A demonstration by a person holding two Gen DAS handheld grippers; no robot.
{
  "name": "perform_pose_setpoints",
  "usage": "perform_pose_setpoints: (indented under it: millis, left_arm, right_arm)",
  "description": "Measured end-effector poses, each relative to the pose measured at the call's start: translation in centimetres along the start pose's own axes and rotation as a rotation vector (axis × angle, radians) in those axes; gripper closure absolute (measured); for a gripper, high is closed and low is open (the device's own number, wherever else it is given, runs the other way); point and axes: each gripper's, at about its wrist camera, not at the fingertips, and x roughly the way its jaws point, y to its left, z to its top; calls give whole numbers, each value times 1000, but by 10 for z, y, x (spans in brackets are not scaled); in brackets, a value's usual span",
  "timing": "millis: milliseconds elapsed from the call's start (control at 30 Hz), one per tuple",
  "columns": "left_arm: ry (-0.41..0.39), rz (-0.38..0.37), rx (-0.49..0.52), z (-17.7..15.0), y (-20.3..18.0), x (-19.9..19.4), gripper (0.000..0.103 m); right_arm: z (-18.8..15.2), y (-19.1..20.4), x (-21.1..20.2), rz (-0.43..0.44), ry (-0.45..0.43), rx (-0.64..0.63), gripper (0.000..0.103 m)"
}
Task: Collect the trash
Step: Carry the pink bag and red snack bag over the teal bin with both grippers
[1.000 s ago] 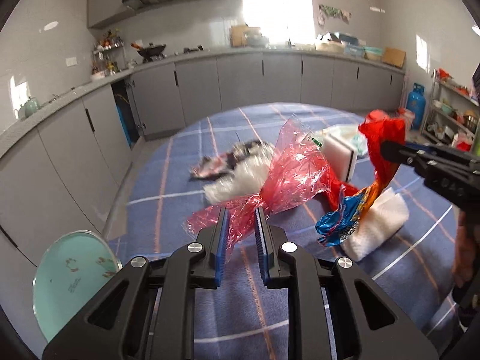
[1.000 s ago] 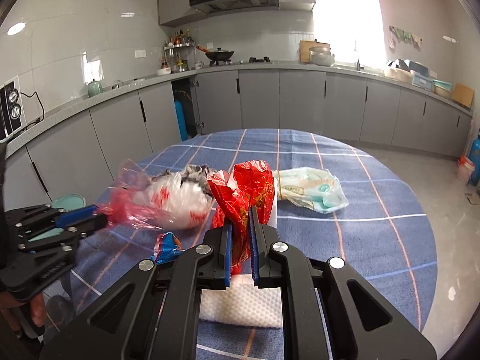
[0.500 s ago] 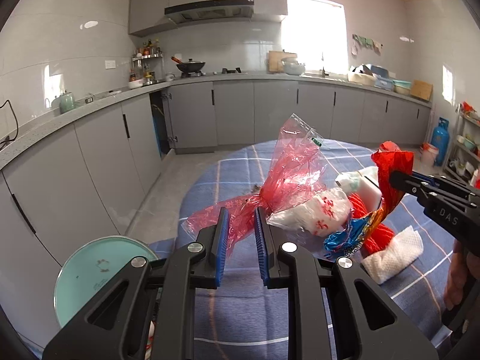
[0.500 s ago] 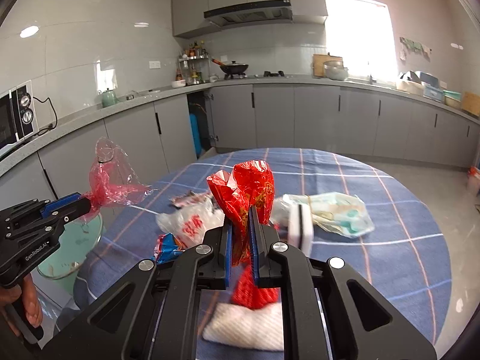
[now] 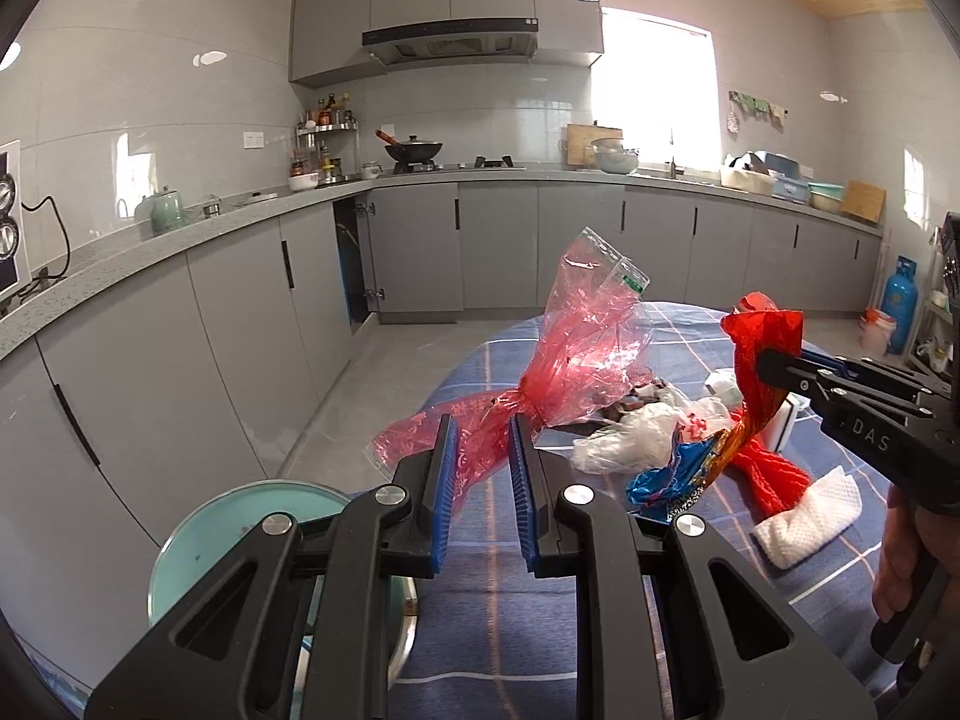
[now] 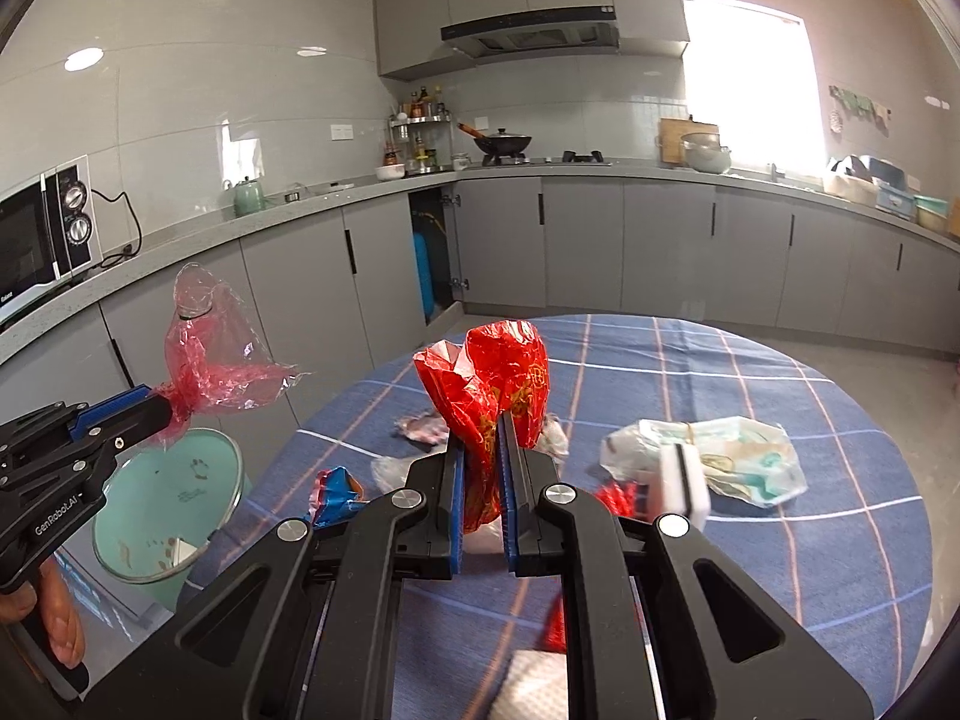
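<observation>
1. Left tool (image 5: 480,450) is shut on the pink bag (image 5: 576,360) – held up, just over the green bin (image 6: 168,504).
2. Right tool (image 6: 480,450) is clamped on the red wrapper (image 6: 492,384), over the desk (image 6: 780,540) – farther from the bin.

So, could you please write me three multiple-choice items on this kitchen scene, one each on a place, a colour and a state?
1. Where is the teal bin?
A. on the counter
B. on the floor beside the round table, below the left gripper
C. on the table

2. What colour is the foil wrapper in the right gripper?
A. red
B. green
C. white

3. What state is the left gripper in?
A. wide open
B. resting on the table
C. shut on the pink plastic bag

Answers: 1 B, it stands off the table's edge; 2 A, shiny red with gold print; 3 C, the bag is pinched between the blue pads.
</observation>
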Motion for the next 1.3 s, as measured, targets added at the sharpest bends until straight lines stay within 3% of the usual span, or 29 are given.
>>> perform_pose_setpoints:
  millis: [1300]
  left_arm:
    - [-17,206,-70,-2,112,-37,85]
  right_arm:
    - [20,112,30,164,-10,-135,92]
